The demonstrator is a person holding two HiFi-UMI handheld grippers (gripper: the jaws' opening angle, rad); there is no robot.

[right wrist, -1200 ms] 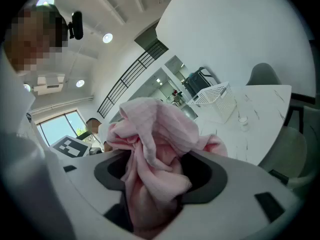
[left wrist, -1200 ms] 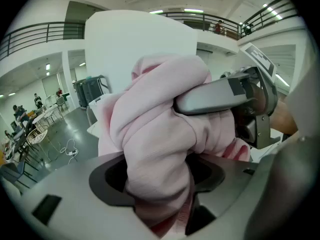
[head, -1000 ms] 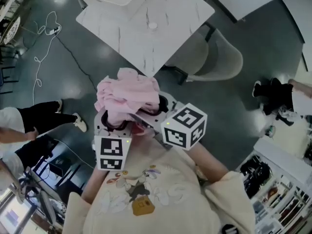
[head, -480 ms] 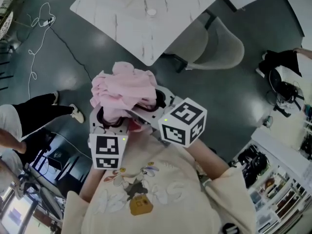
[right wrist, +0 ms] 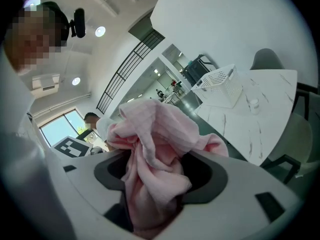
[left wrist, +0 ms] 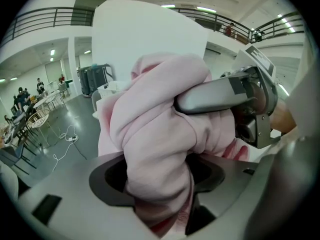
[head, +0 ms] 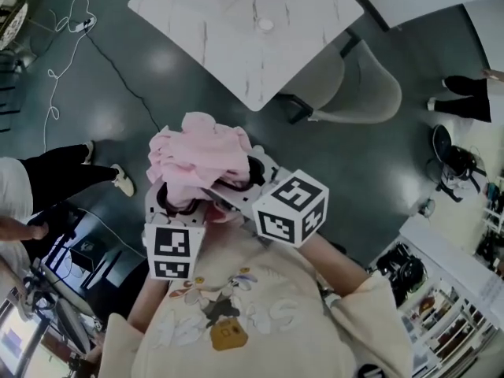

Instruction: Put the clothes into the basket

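Observation:
A crumpled pink garment (head: 198,154) is bunched between both grippers, held up close to the person's chest. My left gripper (head: 179,199) is shut on it; in the left gripper view the pink cloth (left wrist: 160,134) fills the gap between the jaws, and the right gripper's grey finger (left wrist: 215,96) presses across it. My right gripper (head: 235,187) is shut on the same garment (right wrist: 152,149), which spills out over its jaws. The white basket (right wrist: 217,81) stands on the white marble table (right wrist: 265,109), seen in the right gripper view. The head view shows the table (head: 236,46) beyond the garment.
A grey chair (head: 366,93) is tucked at the table's right side. A small round object (head: 266,24) sits on the table. A person in black trousers (head: 47,179) stands at the left; a cable (head: 67,38) lies on the dark floor. Shelves (head: 449,305) fill the lower right.
Both grippers keep the same hold on the pink garment. The table and chair have slid right in the head view, and the basket has left the top edge.

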